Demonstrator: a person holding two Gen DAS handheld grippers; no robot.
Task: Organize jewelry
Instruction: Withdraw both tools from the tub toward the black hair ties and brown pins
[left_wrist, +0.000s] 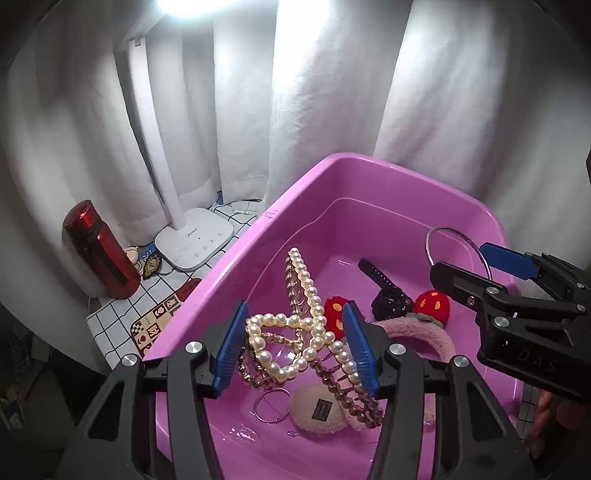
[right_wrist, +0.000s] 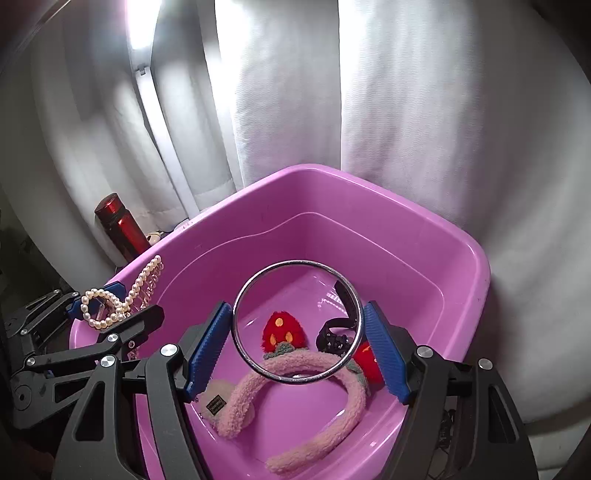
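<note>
My left tongs (left_wrist: 293, 347) squeeze a bumpy pearl hair clip (left_wrist: 295, 332); its gold teeth hide behind the pads. My right tongs (right_wrist: 298, 334) pinch a shiny round metal ring (right_wrist: 236, 321). Below, at 6 o'clock, a fluffy pink headband (right_wrist: 295, 369) lies half hidden in the smooth pink tub (right_wrist: 369, 206).

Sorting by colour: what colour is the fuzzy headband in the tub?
Pale pink headband, clearest in the right wrist view.
</note>
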